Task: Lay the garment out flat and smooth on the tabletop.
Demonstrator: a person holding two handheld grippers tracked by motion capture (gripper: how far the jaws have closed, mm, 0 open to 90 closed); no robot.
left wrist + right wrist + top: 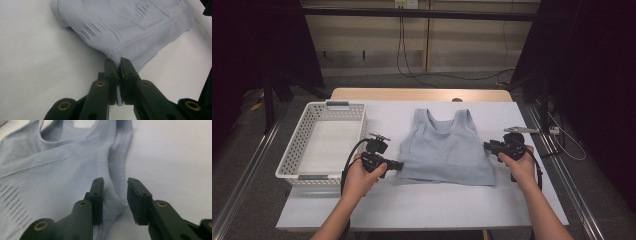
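— Table [532, 150] first: where's the top?

— Crop top [444, 145] lies flat at centre, straps toward twelve o'clock, hem toward six, long axis along the hem, nine to three. White basket [292, 155] sits at nine o'clock.

— Grippers?

— Left gripper [118, 62] is clamped on the hem corner. Right gripper [115, 192] stands parted, straddling the side edge under the armhole.

Lab: black curtains [259, 45], floor rails [242, 170]
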